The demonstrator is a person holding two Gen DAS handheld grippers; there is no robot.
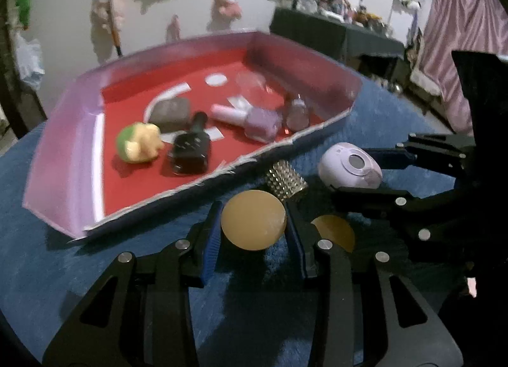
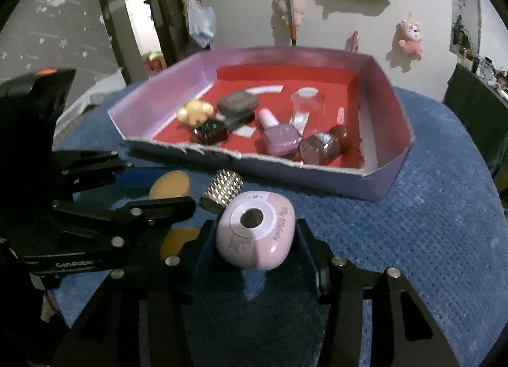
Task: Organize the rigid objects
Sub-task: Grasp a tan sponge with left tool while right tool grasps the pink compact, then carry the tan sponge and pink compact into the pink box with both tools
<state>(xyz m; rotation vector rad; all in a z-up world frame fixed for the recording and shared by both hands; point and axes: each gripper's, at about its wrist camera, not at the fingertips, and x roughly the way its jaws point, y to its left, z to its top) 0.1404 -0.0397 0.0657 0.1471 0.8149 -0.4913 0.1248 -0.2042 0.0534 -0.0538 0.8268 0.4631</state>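
The left gripper [image 1: 254, 227] clamps a tan disc [image 1: 253, 220]; the right gripper [image 2: 255, 240] clamps a lilac case [image 2: 256, 235]. Both are held just near of the tray [image 2: 317, 173], whose low near wall lies ahead. Open red floor lies at the tray's far side and right corner, beyond the bottles [image 2: 281, 138]. A studded ring [image 2: 223, 190] sits between the grippers and the wall.

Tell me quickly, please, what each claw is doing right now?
Left claw: closed on the tan round disc.
Right claw: closed on the lilac case.
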